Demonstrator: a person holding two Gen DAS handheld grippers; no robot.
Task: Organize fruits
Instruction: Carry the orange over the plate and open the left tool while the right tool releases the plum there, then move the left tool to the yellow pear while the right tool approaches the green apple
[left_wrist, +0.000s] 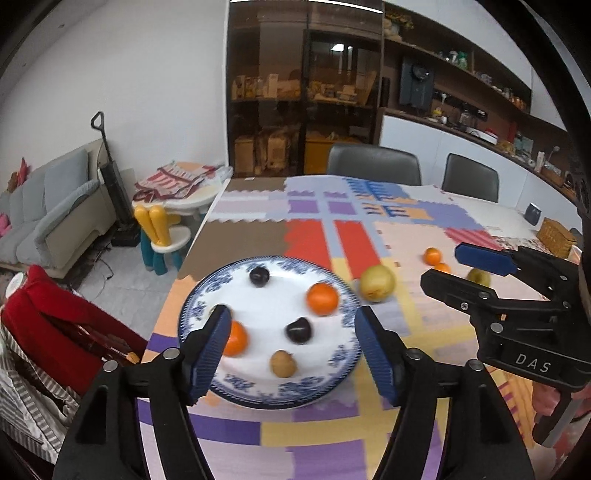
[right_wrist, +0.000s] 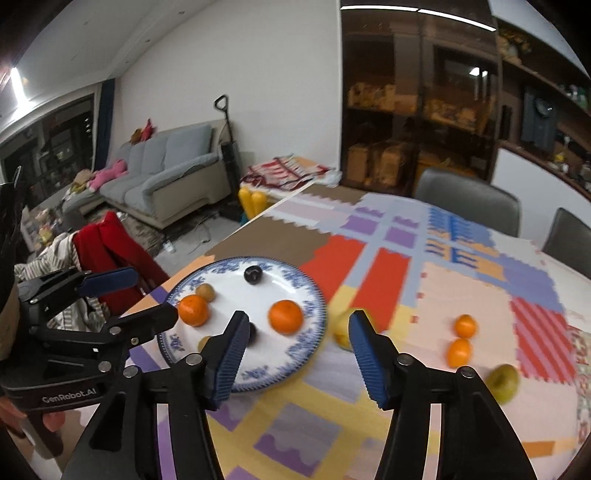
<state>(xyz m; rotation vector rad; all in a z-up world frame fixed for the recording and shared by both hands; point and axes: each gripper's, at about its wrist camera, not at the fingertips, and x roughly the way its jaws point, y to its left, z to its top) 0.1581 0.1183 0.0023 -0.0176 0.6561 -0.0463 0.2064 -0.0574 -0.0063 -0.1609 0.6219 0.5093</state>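
Now I see both tools spread with nothing between the pads: the left tool (left_wrist: 291, 350) above the plate (left_wrist: 207, 291) holding six fruits. Just beyond the right tool (right_wrist: 295, 354) lies a yellow-green fruit (right_wrist: 341, 328) on the desk (right_wrist: 314, 424).

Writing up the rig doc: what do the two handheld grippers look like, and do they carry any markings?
Both match: black angular linkage arms with round silver pivot pins, and blue ribbed pads on the fingers. The left gripper shows "GenRobot.AI" in pale lettering on its body in the right wrist view. The right gripper shows "DAS" in pale lettering in the left wrist view. No cables are visible; no sleeves can be made out.
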